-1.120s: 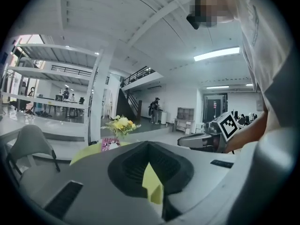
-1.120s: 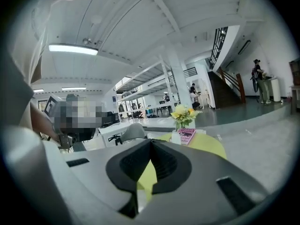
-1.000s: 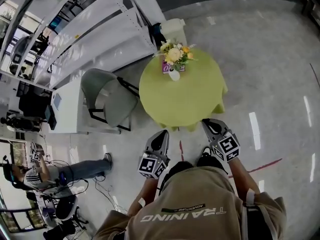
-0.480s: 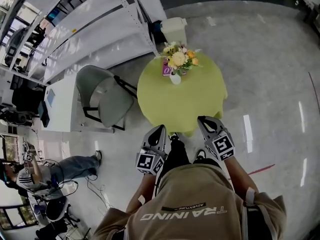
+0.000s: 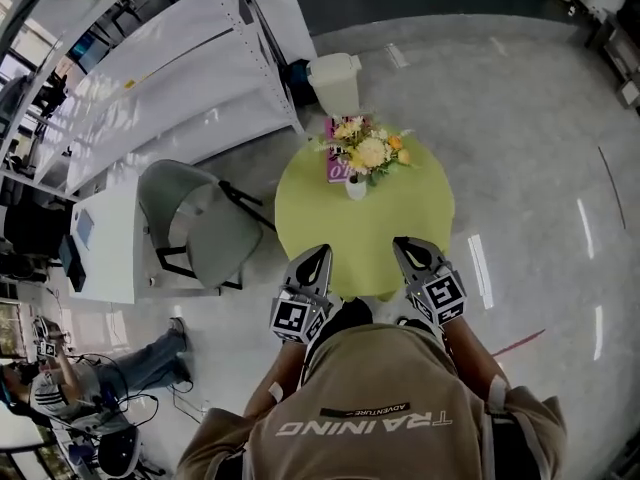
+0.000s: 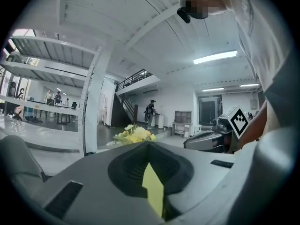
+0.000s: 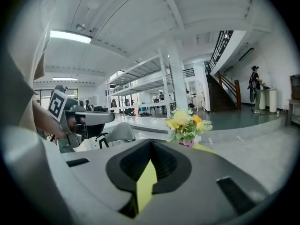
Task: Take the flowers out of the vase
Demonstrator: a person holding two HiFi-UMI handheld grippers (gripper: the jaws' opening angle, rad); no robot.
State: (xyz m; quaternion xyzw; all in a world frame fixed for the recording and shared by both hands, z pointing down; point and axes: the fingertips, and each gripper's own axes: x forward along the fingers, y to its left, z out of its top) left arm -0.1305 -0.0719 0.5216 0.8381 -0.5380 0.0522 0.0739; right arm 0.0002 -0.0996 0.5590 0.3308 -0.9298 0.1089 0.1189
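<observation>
Flowers beyond closed left claw, right claw

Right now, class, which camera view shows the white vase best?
The head view: the vase stands unblocked on the green table. Both gripper views show only the flowers, with the vase hidden below them.

Yellow-green tablecloth, yellow-and-white flowers, white vase

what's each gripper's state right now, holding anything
Left gripper: closed, holding nothing.
Right gripper: closed, holding nothing.
</observation>
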